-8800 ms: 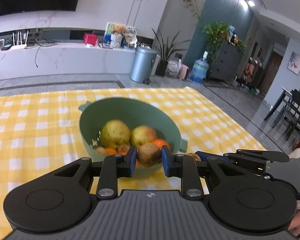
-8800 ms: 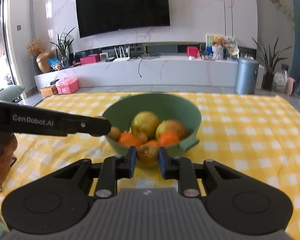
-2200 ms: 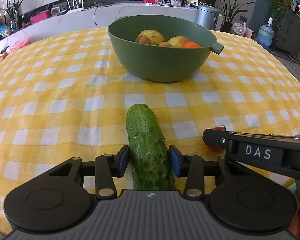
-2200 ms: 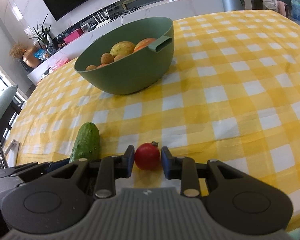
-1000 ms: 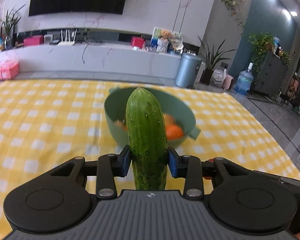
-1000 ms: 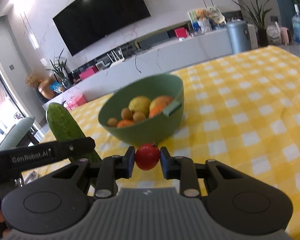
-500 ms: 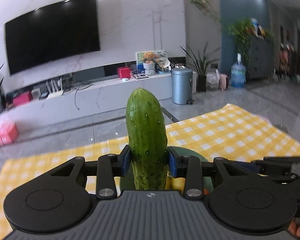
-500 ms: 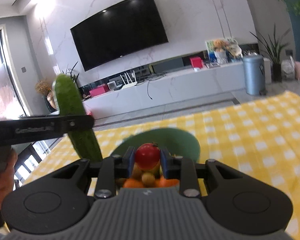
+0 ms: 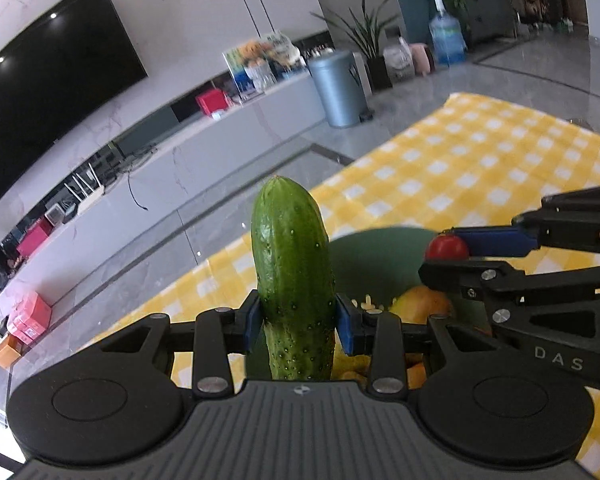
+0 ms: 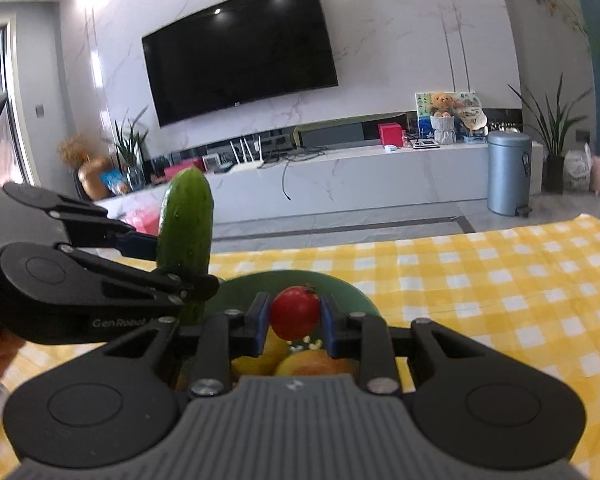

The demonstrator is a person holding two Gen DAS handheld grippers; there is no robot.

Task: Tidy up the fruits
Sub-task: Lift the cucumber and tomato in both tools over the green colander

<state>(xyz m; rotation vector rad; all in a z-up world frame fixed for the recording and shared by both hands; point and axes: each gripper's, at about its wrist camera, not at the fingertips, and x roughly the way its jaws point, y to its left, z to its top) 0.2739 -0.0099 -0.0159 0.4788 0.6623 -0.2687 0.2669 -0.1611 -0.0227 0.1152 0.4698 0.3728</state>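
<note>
Above the bowl (image 10: 352,294): cucumber (image 9: 292,276) clamped upright in left gripper (image 9: 296,322), tomato (image 10: 295,312) pinched in right gripper (image 10: 295,322); bowl directly below both.

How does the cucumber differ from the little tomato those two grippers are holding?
The cucumber is long, green and bumpy; the tomato is small, round, red and smooth. The cucumber sticks far past the left gripper, while the tomato just fills the right gripper. Both are clamped and held above the green bowl.
</note>
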